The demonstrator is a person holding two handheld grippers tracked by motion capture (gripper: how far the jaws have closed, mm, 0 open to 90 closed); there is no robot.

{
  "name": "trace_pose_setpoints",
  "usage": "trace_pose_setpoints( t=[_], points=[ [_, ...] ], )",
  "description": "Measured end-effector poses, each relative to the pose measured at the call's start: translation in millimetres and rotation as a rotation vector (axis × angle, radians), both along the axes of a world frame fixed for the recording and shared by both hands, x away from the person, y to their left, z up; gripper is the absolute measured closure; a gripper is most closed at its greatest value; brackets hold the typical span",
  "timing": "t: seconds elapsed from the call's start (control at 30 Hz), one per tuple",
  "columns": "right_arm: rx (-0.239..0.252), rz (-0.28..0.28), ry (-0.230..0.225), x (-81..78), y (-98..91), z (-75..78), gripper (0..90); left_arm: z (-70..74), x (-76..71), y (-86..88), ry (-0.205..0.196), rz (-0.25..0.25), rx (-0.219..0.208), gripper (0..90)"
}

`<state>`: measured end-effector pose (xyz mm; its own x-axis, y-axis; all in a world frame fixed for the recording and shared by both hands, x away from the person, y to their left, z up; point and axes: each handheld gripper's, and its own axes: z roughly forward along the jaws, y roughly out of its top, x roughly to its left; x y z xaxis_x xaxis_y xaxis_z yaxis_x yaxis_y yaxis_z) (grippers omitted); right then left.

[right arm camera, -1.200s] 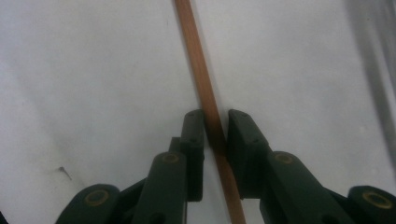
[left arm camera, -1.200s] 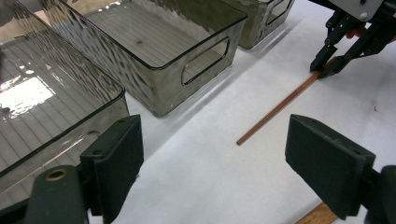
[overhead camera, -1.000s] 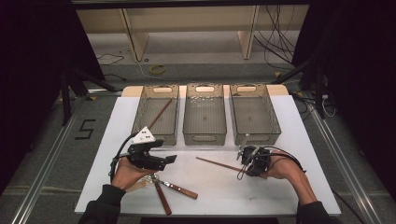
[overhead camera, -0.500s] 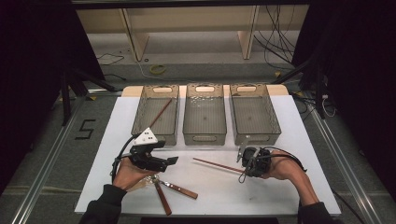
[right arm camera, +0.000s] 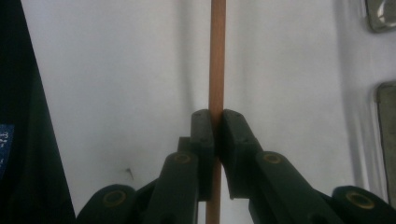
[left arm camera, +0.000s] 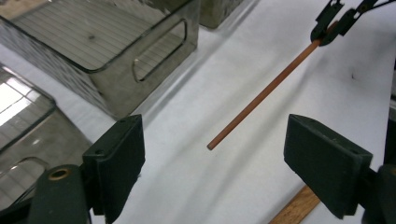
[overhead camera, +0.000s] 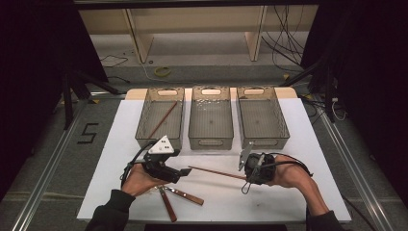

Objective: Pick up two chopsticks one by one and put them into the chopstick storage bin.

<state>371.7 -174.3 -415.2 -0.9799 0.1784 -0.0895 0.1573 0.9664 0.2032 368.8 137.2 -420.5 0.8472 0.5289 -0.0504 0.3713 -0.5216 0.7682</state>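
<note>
Right now the right gripper [overhead camera: 246, 174] pinches a thin wooden stick [overhead camera: 216, 172] by its end, lower centre of frame — it could pivot or slip. Left gripper [left arm camera: 212, 158] gapes empty around the free tip — closing off-centre would knock it loose.

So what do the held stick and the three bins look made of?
Stick: probably wood, reddish-brown, matt, evenly round; clamped in the right gripper.
Bins: likely smoky translucent plastic, since the ribbed floor shows through the glossy walls, with moulded handle slots.
</note>
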Motion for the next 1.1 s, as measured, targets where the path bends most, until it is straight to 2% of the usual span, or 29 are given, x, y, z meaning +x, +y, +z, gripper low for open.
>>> trace_pose_setpoints(
  t=[0.07, 0.23, 0.3, 0.4, 0.6, 0.67, 0.77, 1.1],
  points=[
    [-0.002, 0.003, -0.005, -1.7, 1.9, 0.9, 84.1, 0.0, -0.9, -3.8, -0.001, -0.015, 0.031, 20.7],
    [-0.001, 0.029, -0.015, -5.7, 6.9, 4.3, 84.1, 0.0, -1.9, -11.5, 0.006, -0.061, 0.072, 21.5],
    [0.0, 0.019, -0.016, -7.7, 9.2, 5.7, 84.1, 0.0, -2.9, -14.5, 0.006, -0.081, 0.089, 22.6],
    [0.001, 0.046, -0.025, -8.3, 11.0, 6.0, 84.1, 0.3, -4.2, -18.5, 0.006, -0.103, 0.114, 24.3],
    [-0.002, 0.051, -0.029, -11.4, 15.4, 6.8, 84.1, 1.6, -6.8, -26.9, 0.015, -0.163, 0.163, 27.0],
    [0.002, 0.048, -0.028, -13.1, 17.0, 7.8, 84.1, 1.0, -7.7, -29.3, 0.019, -0.187, 0.171, 30.2],
    [-0.002, 0.062, -0.033, -14.3, 18.9, 8.2, 84.1, 1.2, -8.9, -32.9, 0.008, -0.219, 0.216, 32.9],
    [-0.002, 0.085, -0.036, -18.7, 24.2, 10.1, 84.1, 0.0, -10.0, -43.9, 0.013, -0.296, 0.272, 45.5]
  ],
)
